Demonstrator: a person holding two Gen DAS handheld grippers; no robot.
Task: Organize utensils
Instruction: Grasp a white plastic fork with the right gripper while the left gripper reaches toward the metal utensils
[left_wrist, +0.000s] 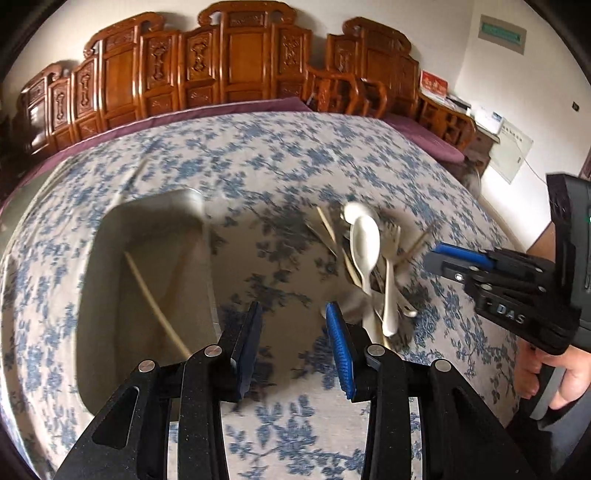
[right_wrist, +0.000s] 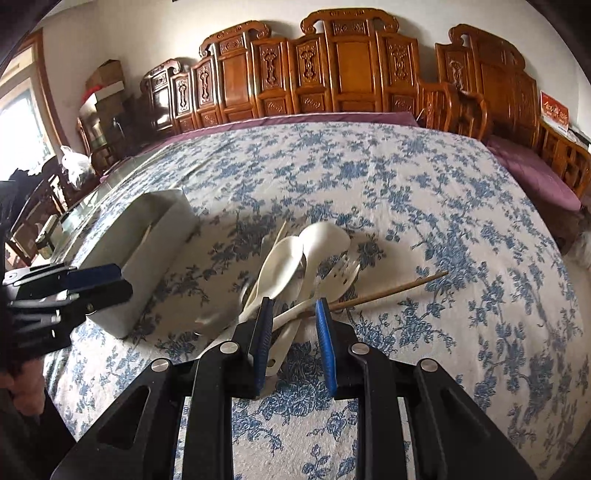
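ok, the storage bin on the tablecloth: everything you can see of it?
The bin is a pale, off-white rectangular container, plastic by the look, with an open top, rounded corners and plain walls. It sits upright on the blue floral tablecloth, to the left of the utensil pile and apart from it. Inside, one light wooden chopstick lies slanted against the floor and wall. Neither gripper touches it.
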